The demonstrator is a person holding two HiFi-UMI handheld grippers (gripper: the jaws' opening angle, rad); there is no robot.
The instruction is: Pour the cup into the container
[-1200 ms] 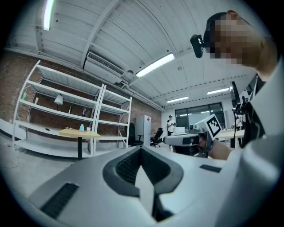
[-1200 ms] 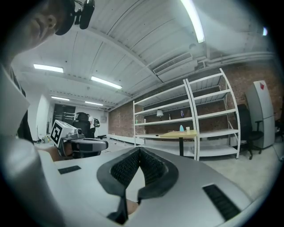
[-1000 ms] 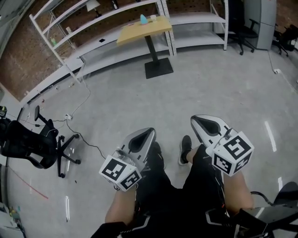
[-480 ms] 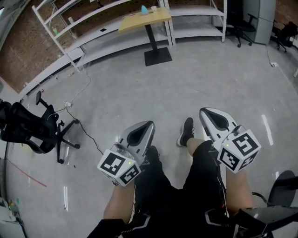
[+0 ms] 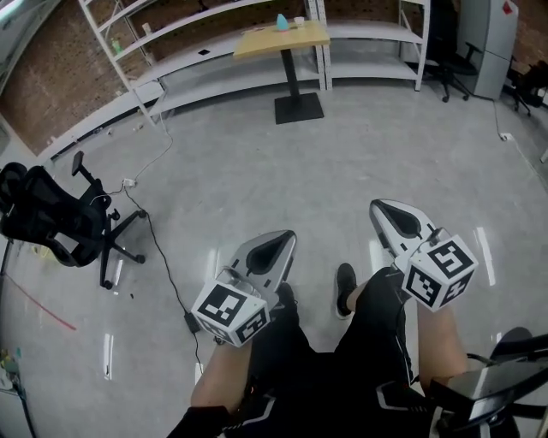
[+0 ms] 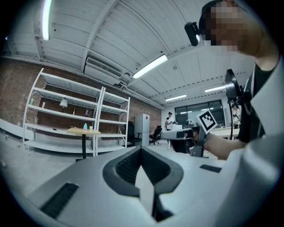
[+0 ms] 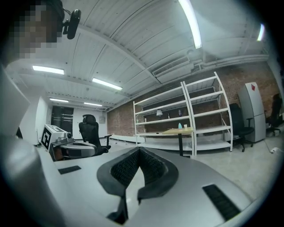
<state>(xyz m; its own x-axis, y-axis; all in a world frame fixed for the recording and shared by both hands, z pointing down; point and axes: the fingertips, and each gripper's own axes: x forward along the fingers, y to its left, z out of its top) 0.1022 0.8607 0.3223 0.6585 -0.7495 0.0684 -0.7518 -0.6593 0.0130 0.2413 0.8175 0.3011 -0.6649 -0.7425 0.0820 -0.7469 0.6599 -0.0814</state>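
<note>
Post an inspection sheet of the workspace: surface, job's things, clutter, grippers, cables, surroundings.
Surface: table, wooden top on a black post, far across the floor.
Job's things: cup and teal thing stand on the table; too small to tell which is the container.
Clutter: nothing seen.
Grippers: left gripper and right gripper both shut, nothing held, far from the table.
Cables: black cable trails across the floor.
Surroundings: white shelves behind the table; black chair at left.
</note>
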